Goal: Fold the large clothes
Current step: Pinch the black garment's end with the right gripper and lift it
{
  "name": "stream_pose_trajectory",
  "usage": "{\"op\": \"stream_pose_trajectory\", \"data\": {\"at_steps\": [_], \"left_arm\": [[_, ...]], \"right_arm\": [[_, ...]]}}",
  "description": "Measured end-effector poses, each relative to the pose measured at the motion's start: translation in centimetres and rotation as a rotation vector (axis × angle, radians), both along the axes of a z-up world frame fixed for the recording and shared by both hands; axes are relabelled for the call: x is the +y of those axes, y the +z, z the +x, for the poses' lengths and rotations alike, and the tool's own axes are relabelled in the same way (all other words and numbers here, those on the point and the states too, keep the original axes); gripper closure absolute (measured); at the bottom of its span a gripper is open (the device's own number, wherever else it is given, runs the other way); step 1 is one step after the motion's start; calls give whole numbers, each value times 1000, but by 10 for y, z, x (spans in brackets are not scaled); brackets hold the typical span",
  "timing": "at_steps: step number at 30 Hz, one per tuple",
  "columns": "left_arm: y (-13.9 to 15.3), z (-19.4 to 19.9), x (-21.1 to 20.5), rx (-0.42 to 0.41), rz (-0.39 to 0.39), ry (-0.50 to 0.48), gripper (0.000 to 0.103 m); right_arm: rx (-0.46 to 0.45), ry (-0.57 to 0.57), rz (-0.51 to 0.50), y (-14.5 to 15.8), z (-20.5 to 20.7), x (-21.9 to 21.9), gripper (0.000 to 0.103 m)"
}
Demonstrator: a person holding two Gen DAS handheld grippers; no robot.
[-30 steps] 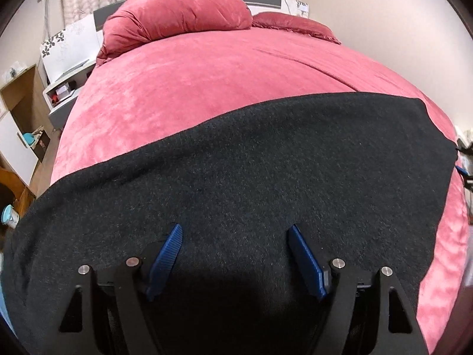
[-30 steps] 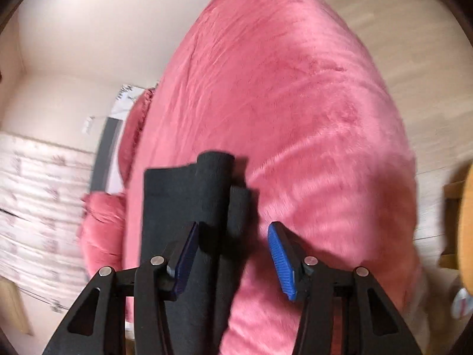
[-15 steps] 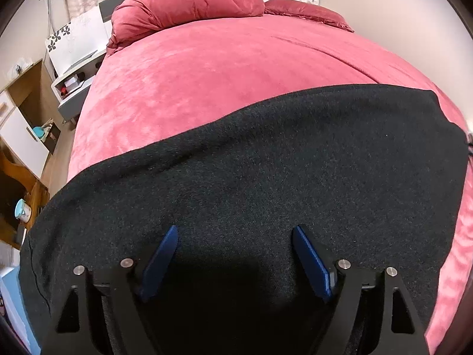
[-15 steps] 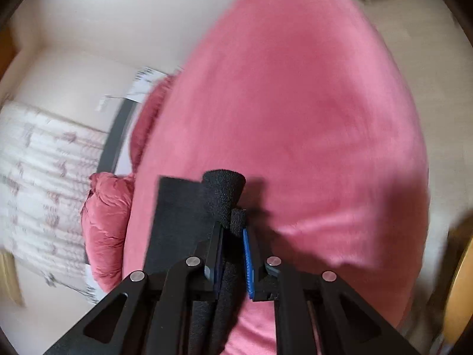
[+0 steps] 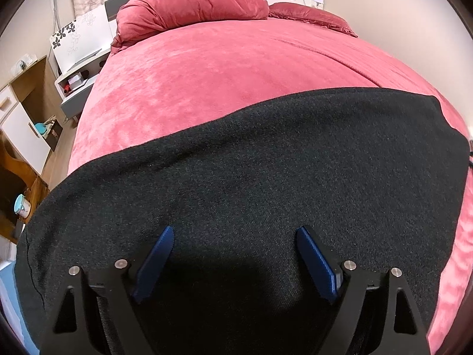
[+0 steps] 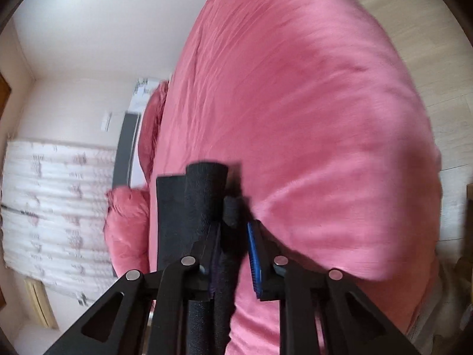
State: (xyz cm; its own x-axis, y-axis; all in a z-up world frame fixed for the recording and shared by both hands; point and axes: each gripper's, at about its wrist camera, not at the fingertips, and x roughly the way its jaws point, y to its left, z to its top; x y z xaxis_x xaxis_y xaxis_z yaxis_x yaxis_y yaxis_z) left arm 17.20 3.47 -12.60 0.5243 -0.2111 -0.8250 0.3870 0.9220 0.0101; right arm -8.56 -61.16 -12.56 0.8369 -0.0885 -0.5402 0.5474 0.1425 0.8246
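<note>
Pinching a bunched edge of the black garment (image 6: 207,201) in your right gripper (image 6: 233,236), whose jaws are nearly together on the fabric, you are securing one end for a fold. Your left gripper (image 5: 233,254) is hovering over the cloth, its jaws having just been opening wide and gripping nothing. The garment is lying on the pink bedspread (image 5: 236,68), its long axis running across the bed's foot end.
</note>
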Motion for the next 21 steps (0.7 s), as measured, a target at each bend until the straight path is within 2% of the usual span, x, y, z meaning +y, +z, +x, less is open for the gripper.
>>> {"op": "stream_pose_trajectory", "data": {"at_steps": [2,4,7,10,11,13,14,15,16,18,20,21], "left_arm": [[1,1,-1,4,4,-4,17],[2,4,-1,16,13,-12,17],[3,7,1,25,28,-30,16],[3,9,1,23,39,-39,15],[3,9,2,24,39,-38,15],[2,8,1,21,37,-32,15],[2,7,1,16,37,-31,15],[1,7,1,10,35,-30,14],[0,5,0,5,30,-28,13],[-2,3,-2,-1,26,-23,10],[-2,2,-4,1,26,-15,8],[-1,2,-5,3,27,-10,8]], "right_arm": [[77,34,-50,7,12,1,93],[110,27,-80,17,14,-2,95],[127,-31,-204,49,10,-9,96],[183,-154,-141,30,-3,-26,103],[180,-238,-106,19,-20,-34,103],[80,-299,-10,6,-42,-41,103],[42,-281,29,5,-48,-42,98],[33,-255,23,8,-49,-39,83],[32,-222,5,14,-48,-35,75],[-14,-159,-17,24,-43,-22,47],[-32,-84,16,25,-27,-12,34],[-12,-57,30,23,-16,-10,33]]}}
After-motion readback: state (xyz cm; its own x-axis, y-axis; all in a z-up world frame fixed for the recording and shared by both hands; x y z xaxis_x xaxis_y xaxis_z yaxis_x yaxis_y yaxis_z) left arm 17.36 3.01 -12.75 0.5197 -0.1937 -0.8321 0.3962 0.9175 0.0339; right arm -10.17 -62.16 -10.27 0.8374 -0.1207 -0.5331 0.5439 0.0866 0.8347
